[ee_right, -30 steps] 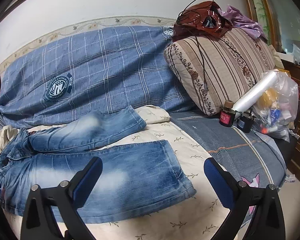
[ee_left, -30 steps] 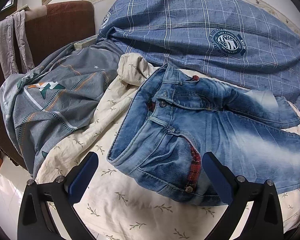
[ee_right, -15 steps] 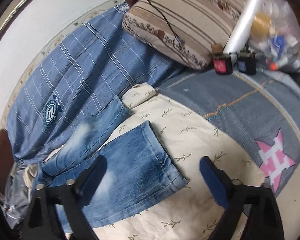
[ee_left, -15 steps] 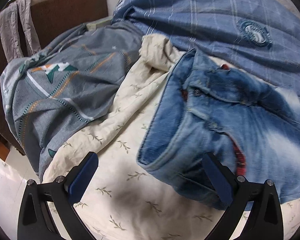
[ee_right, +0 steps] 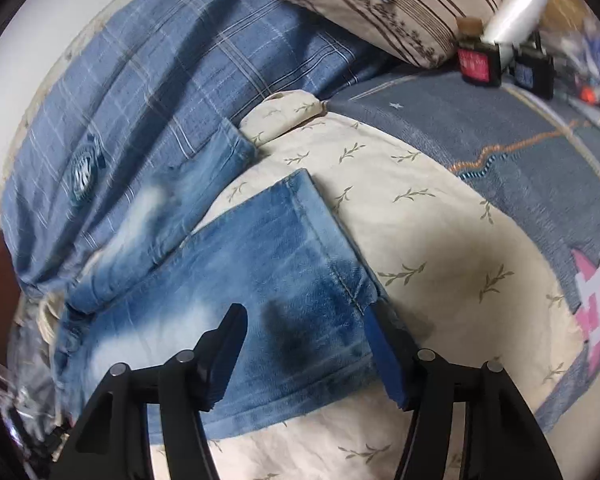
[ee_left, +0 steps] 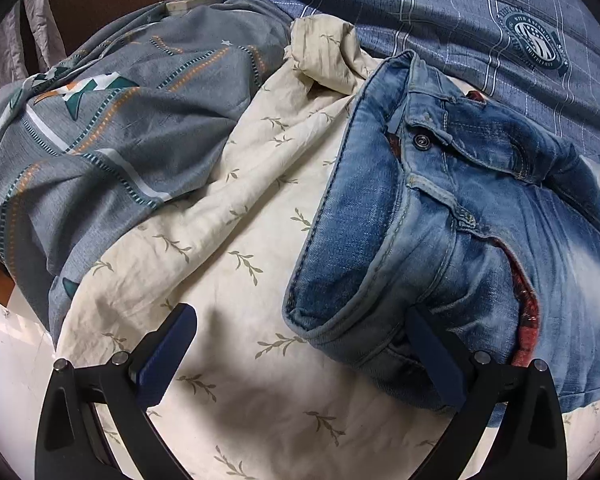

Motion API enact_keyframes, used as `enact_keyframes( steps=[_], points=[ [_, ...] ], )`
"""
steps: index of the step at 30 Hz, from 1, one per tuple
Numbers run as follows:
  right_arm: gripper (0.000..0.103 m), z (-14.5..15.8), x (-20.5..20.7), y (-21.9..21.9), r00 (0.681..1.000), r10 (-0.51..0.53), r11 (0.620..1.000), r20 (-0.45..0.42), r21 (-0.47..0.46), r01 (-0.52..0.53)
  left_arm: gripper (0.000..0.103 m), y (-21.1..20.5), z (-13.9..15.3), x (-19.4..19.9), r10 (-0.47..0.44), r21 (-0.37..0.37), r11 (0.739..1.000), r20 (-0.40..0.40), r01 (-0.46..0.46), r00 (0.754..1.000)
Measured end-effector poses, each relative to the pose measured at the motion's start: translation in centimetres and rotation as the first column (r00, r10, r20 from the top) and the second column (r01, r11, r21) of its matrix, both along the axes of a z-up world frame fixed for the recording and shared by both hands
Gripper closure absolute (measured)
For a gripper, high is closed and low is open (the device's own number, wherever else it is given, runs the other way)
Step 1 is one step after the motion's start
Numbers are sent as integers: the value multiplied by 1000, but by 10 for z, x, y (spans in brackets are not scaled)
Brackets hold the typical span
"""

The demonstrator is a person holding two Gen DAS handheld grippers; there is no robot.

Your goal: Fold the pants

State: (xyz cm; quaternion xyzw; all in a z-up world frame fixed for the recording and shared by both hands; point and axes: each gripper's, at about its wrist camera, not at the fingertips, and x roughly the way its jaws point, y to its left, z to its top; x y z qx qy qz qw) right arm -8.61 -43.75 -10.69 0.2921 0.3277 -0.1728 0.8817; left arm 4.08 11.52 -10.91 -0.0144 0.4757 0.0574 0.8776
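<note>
Faded blue jeans (ee_left: 480, 216) lie flat on a cream leaf-print sheet (ee_left: 236, 272), waistband unbuttoned and red lining showing. My left gripper (ee_left: 300, 344) hangs open just above the waistband's near corner, and its right finger (ee_left: 436, 360) rests against the denim there. In the right wrist view the two legs (ee_right: 260, 264) run toward me, the nearer one ending in a stitched hem. My right gripper (ee_right: 304, 344) is low over that hem's corner with its jaws closing. Denim lies between the fingers, and the right pad (ee_right: 384, 360) sits at the hem's edge without a pinch.
A blue checked quilt (ee_left: 440, 16) is bunched behind the jeans. A grey patterned blanket (ee_left: 100, 140) lies to the left and continues on the right (ee_right: 520, 152). A striped pillow (ee_right: 400, 8), small dark bottles (ee_right: 480, 64) and a plastic roll sit at the far right.
Both grippers have dropped closer to the jeans. The left one slid along to the waistband's corner. The right one rolled, and its jaws narrowed around the leg's hem.
</note>
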Motion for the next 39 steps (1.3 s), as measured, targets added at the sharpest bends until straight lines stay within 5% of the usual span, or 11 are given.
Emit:
enact_keyframes(
  steps=[4,10,23,30,39],
  points=[
    [37,20,-6,15,995,28,997,91,-75,-21,0,0,23,-3,-24,31,999,61,22,998],
    [37,31,14,32,992,78,993,101,-99,-68,0,-6,62,18,-78,59,996,129,71,989],
    [31,46,83,28,982,96,989,161,-123,-76,0,-33,81,119,-146,122,984,103,134,984],
    [29,39,143,18,983,41,985,178,-173,-10,0,-59,81,203,-172,64,984,85,167,981],
    [29,47,190,-12,979,29,969,200,-244,21,5,-80,47,288,-166,-70,984,-33,163,986]
  ],
)
